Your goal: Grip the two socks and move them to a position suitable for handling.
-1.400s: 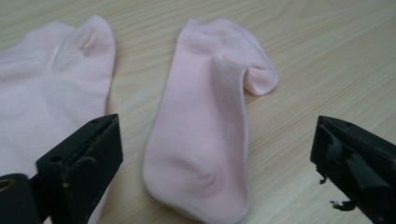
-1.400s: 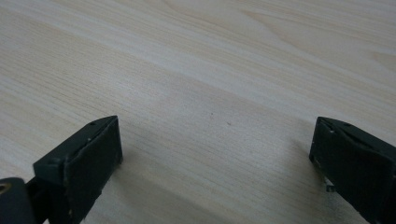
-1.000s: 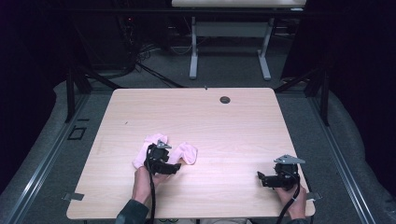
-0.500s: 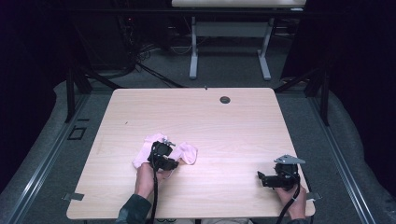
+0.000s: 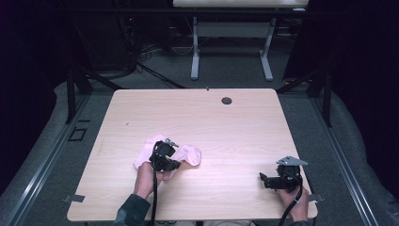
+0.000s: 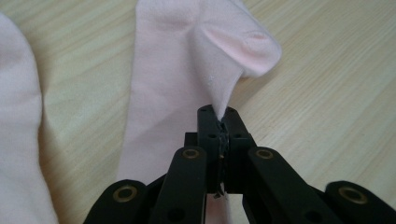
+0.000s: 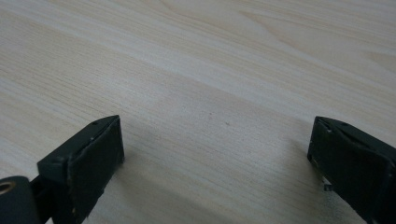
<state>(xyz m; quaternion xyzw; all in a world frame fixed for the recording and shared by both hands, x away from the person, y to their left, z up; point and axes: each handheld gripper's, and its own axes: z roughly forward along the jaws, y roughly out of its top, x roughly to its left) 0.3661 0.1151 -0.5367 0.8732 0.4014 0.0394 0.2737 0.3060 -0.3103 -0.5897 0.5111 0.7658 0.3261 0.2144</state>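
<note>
The left gripper is clenched on a pinch of a pink sock, its jaws pressed together with a ridge of fabric drawn up taut between them. The step in hand looks like a lift or a pull of the sock off the wooden table, perhaps to fold or straighten it; the next move probably calls for a slow draw so the thin pinch does not slip out. From this gripper the sock stretches straight ahead, its long axis running away along the jaws, with the rounded end lying ahead and slightly to the right. A second pink piece lies just to the left. The right gripper rests well apart, jaws spread wide over bare wood, holding nothing.
</note>
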